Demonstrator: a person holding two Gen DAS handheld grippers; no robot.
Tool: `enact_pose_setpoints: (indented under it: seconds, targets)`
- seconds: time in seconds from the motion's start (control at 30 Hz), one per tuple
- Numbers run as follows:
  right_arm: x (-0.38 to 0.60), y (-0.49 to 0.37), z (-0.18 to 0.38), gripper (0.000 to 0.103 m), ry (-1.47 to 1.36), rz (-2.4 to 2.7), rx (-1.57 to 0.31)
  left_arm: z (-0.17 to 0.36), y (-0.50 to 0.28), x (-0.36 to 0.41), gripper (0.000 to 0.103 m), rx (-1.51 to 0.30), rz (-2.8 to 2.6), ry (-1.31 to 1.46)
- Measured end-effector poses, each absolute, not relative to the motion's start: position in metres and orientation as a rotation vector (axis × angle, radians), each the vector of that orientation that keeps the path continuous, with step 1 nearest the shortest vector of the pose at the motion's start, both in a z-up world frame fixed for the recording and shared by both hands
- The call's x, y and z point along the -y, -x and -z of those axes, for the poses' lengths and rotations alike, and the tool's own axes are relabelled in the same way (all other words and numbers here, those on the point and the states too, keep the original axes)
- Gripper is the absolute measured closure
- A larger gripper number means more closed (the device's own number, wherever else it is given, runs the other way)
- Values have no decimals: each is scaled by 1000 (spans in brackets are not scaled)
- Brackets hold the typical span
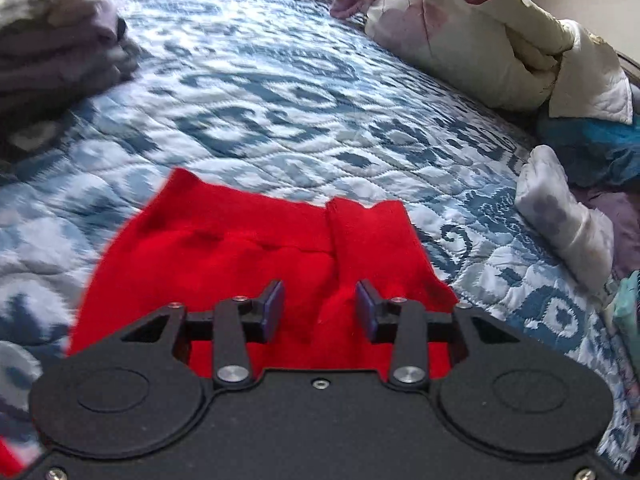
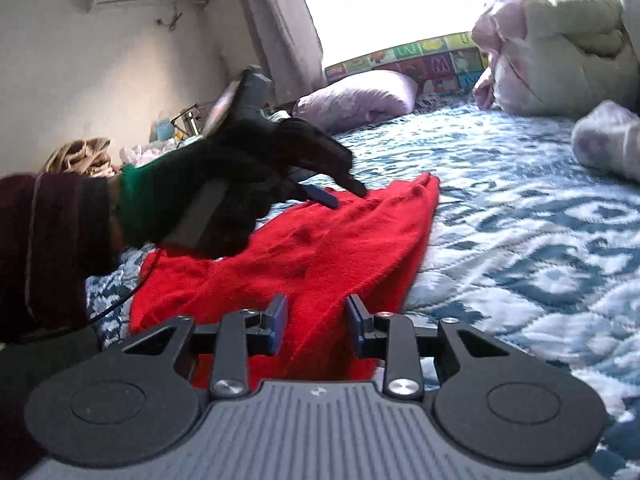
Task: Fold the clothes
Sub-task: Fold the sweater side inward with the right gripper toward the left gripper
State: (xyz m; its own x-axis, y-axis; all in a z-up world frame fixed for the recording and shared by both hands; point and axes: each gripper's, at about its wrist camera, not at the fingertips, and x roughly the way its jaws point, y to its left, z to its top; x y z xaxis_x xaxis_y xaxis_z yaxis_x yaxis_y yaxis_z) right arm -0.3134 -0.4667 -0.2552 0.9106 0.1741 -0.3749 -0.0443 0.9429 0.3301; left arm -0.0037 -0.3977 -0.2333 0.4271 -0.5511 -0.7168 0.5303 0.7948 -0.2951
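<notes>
A bed [image 1: 256,80] under a blue-and-white patterned quilt fills both views. On its right side lies a heap of pale bedding [image 1: 496,48], and at the far end rests a lilac pillow [image 2: 360,96] before a bright window [image 2: 392,4]. A stack of folded grey and lilac clothes [image 1: 52,40] sits on the left in the left wrist view.

A red garment [image 1: 240,248] lies spread on the near part of the bed, creased down the middle.

A black-gloved hand [image 2: 240,168] grips the left tool [image 2: 348,194], which hovers low over the garment's far edge. The left tool [image 1: 320,308] stands narrowly parted above the red cloth, nothing clamped between its pads. The right tool [image 2: 316,320] is likewise narrowly parted over the garment's near edge, with cloth showing in the gap but not pinched.
</notes>
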Motion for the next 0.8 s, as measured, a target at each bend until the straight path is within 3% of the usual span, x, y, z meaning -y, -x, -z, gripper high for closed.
enact_pose_setpoints:
  seconds: [0.07, 0.1, 0.3, 0.6, 0.8]
  targets:
    - [465, 308, 260, 70, -318, -115, -445, 237, 1, 401, 86, -904, 701, 19]
    - [466, 307, 262, 70, -323, -117, -456, 237, 2, 402, 101, -900, 720, 13]
    - [472, 312, 266, 70, -366, -119, -456, 222, 8, 385, 103, -805, 786, 45]
    - [473, 313, 275, 69, -457, -218, -549, 234, 1, 395, 100, -807, 748, -34]
    - [466, 338, 261, 65, -385, -212, -558, 199, 53, 379, 99, -667, 734, -130]
